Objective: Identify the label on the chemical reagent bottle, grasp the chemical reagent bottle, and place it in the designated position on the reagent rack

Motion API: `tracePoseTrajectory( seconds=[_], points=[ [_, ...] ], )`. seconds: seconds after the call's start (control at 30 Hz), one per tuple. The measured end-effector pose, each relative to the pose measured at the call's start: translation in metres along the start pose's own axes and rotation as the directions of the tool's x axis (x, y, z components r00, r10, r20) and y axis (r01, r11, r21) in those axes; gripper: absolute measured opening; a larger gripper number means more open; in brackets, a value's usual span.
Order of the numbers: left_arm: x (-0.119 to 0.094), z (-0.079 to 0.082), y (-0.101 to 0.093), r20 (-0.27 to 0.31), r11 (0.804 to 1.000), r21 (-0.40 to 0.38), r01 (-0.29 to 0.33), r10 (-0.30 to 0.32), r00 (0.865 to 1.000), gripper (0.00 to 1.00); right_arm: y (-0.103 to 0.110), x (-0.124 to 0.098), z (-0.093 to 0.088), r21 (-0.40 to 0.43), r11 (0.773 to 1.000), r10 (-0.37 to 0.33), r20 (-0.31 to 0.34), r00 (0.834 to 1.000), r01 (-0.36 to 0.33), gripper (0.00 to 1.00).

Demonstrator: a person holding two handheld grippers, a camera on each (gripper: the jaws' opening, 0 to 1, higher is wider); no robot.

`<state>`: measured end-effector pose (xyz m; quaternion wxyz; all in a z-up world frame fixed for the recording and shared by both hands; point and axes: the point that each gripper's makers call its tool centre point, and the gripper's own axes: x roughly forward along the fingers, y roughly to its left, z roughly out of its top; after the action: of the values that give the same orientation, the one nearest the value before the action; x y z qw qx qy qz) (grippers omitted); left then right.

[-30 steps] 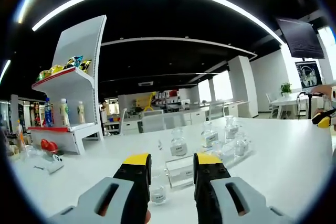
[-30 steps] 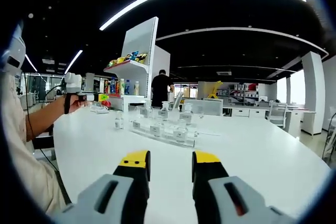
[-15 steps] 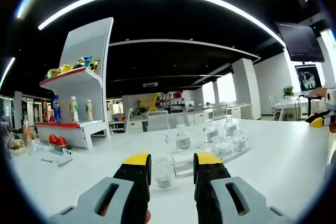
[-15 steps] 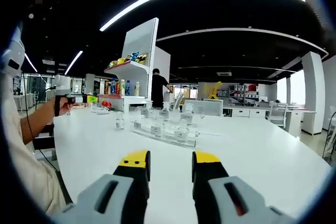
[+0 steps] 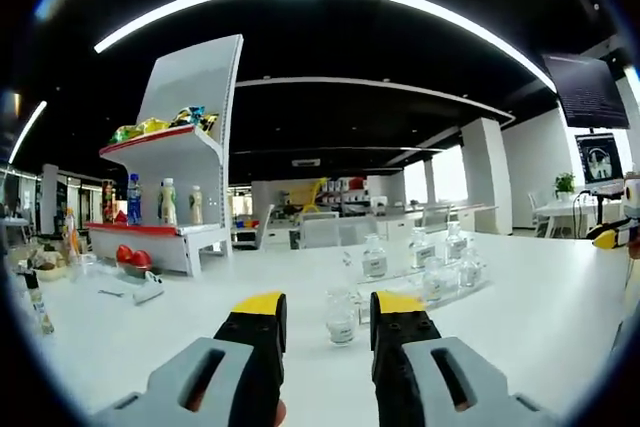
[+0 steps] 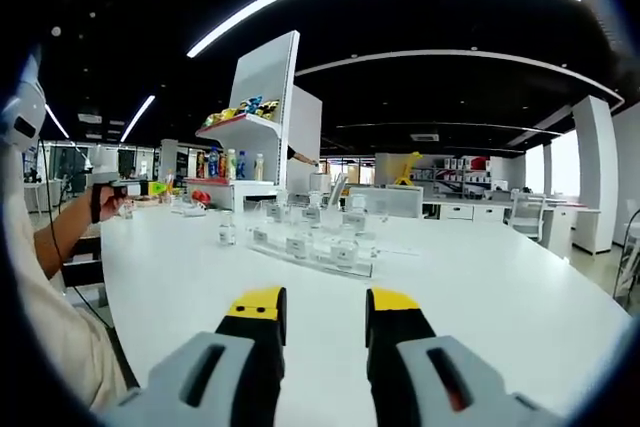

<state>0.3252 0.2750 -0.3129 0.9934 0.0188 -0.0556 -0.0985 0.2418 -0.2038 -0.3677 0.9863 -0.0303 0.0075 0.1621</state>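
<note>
A clear reagent rack (image 5: 425, 282) holding several small glass bottles with white labels stands on the white table (image 5: 520, 317). One labelled bottle (image 5: 340, 319) stands alone on the table in front of the rack, ahead of my left gripper (image 5: 330, 309), whose jaws are open and empty. In the right gripper view the rack (image 6: 312, 247) lies mid-table, with the lone bottle (image 6: 227, 232) to its left. My right gripper (image 6: 323, 305) is open, low over the table and well short of the rack. A hand holds the left gripper (image 6: 118, 188) at far left.
A white shelf unit (image 5: 175, 202) with drink bottles and snack bags stands at the table's far left. Small items (image 5: 135, 262) lie on the table near it. The other gripper's yellow tip (image 5: 612, 234) shows at the right edge. A person's arm (image 6: 60, 237) reaches in from the left.
The left gripper has drawn back and to the left, away from the rack; the lone bottle now sits farther ahead of its jaws. The right gripper has stayed put.
</note>
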Motion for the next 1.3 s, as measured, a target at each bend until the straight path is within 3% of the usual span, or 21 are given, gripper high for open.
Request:
tracePoseTrajectory(
  seconds=[0.37, 0.9, 1.3],
  points=[
    [0.001, -0.010, -0.004, -0.021, 1.000, 0.010, 0.009, -0.009, 1.000, 0.35, 0.000, -0.003, 0.000, 0.004, 1.000, -0.002, 0.008, 1.000, 0.002, 0.31],
    [-0.004, -0.009, -0.013, -0.022, 0.999, 0.021, 0.028, -0.028, 0.999, 0.36, -0.003, -0.012, 0.001, 0.004, 1.000, -0.018, 0.020, 1.000, 0.018, 0.31],
    [-0.008, -0.011, -0.006, -0.029, 1.000, 0.017, 0.015, -0.014, 0.999, 0.36, -0.002, -0.013, 0.003, -0.003, 1.000, -0.019, 0.022, 1.000, 0.020, 0.31]
  ],
)
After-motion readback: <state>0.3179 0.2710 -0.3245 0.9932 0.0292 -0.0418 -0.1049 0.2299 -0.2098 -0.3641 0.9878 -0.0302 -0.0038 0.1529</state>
